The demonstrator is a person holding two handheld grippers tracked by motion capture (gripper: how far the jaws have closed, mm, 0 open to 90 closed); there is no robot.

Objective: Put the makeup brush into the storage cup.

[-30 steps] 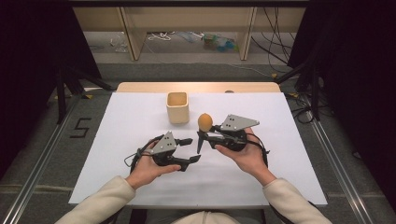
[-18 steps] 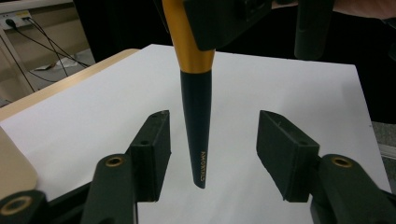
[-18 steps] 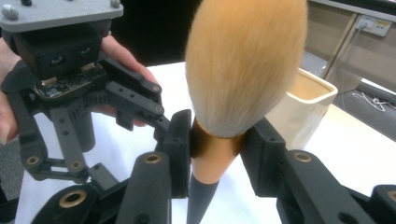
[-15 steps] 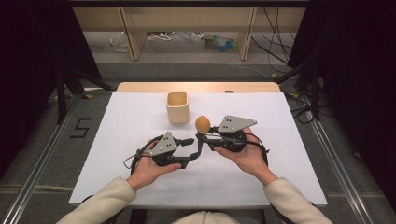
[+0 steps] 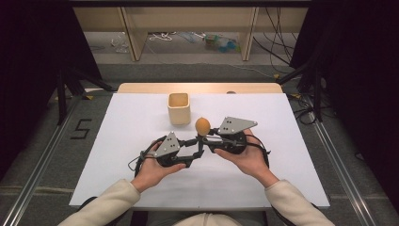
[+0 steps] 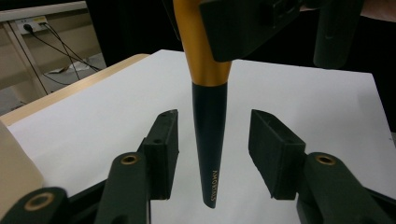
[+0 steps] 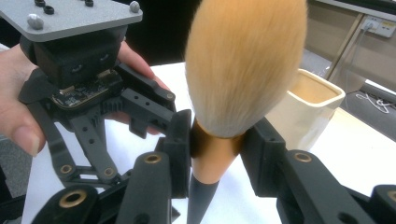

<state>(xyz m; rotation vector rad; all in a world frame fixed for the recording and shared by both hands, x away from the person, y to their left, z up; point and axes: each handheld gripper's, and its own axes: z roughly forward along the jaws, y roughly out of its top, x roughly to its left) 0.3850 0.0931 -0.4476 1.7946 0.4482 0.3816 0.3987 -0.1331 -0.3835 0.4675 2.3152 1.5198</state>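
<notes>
The left gripper point(image 6: 212, 149) has been narrowing its jaws around the brush point(image 7: 243, 70) handle without touching it, while the right gripper point(image 7: 217, 149) clamps its gold collar.

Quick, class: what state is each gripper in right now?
Left gripper: open, jaws have just been closing around the brush handle, not yet touching it.
Right gripper: closed on the makeup brush at its gold collar.

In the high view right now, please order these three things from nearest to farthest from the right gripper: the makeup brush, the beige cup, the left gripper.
1. The makeup brush: clamped upright in the right gripper, bristles up.
2. The left gripper: just left of it, its open jaws on either side of the brush's dark handle tip.
3. The beige cup: standing apart, farther back on the white table.
</notes>
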